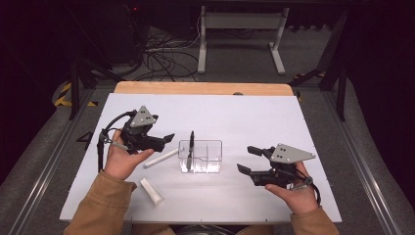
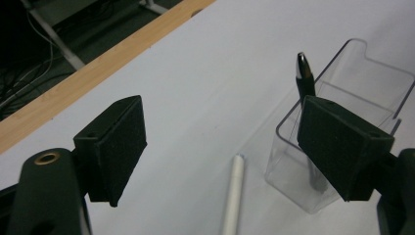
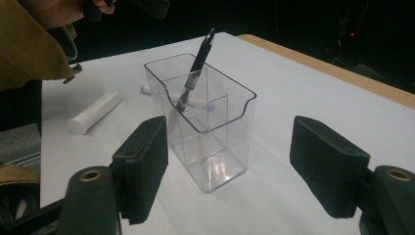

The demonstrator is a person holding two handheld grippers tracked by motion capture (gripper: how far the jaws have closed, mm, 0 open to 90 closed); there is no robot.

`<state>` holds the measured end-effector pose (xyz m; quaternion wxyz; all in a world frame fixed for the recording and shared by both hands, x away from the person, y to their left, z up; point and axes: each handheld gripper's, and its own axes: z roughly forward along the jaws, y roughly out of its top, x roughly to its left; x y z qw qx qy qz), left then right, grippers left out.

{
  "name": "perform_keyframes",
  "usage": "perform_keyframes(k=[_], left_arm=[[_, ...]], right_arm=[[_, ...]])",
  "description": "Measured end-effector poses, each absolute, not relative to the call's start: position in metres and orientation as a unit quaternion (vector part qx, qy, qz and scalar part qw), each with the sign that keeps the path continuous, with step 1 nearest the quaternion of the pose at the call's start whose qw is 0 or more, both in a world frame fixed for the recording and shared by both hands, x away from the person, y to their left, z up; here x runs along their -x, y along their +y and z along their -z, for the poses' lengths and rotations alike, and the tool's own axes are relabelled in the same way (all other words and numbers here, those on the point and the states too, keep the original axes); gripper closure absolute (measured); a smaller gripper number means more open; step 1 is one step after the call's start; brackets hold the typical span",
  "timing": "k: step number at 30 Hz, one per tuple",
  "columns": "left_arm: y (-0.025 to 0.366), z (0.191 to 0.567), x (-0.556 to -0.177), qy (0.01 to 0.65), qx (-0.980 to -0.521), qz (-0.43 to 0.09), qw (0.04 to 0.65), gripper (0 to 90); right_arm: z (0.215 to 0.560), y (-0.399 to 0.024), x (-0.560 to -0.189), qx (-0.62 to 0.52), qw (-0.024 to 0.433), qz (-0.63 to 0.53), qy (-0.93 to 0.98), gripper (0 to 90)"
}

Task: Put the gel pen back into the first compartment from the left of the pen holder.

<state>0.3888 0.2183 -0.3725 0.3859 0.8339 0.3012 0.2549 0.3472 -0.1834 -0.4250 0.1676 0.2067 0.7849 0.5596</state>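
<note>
High view, left to right. Person's left hand at centre-left of frame holds the left gripper (image 1: 169, 138): black, angular, w/ a grey three-cornered plate on top and a black cable looping off its back. Jaws stand wide, nothing btwn them; the pads are matte black blocks w/ a fine rough face (image 2: 123, 147). The jaws point right, toward the holder.

Just right of the jaws, centre-left, lies a slim white pen (image 1: 160, 158), smooth and round, long axis slanting from lower left up to the right, its upper end near the holder's left wall. In the left gripper view it (image 2: 233, 195) lies on the sheet at bottom centre btwn the open jaws, apart from both pads.

At lower left of frame, near the tan sleeve, lies a thicker white cylinder (image 1: 151, 191), flat-ended, chalky-looking, axis slanting lower right to upper left.

Centre: clear plastic pen holder (image 1: 205, 156), boxy, glossy, w/ inner dividers and a scooped front rim. A black pen (image 1: 191, 147) stands in its left compartment, leaning, tip end up, metallic glint at the top.

Centre-right: right gripper (image 1: 245, 158), same build, in the person's right hand, jaws pointing left at the holder, standing wide w/ nothing held. Holder is near, not touched.

All rests on a pale matte sheet (image 1: 244, 117) over a wood-edged table (image 1: 195, 88).
</note>
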Motion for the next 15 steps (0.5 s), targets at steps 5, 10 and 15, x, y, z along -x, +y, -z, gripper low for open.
perform_keyframes(k=[5,10,15], left_arm=[[0.22,0.376,-0.393,0.308,-0.841,-0.247,0.37,20.5],[0.222,0.38,-0.395,0.315,-0.847,-0.245,0.351,23.6],[0.224,0.385,-0.399,0.316,-0.853,-0.232,0.344,26.0]], right_arm=[[0.425,-0.185,-0.346,-0.21,0.167,-0.559,0.784,31.3],[0.425,-0.185,-0.346,-0.209,0.166,-0.558,0.786,31.3],[0.425,-0.186,-0.346,-0.211,0.165,-0.559,0.785,31.4]])
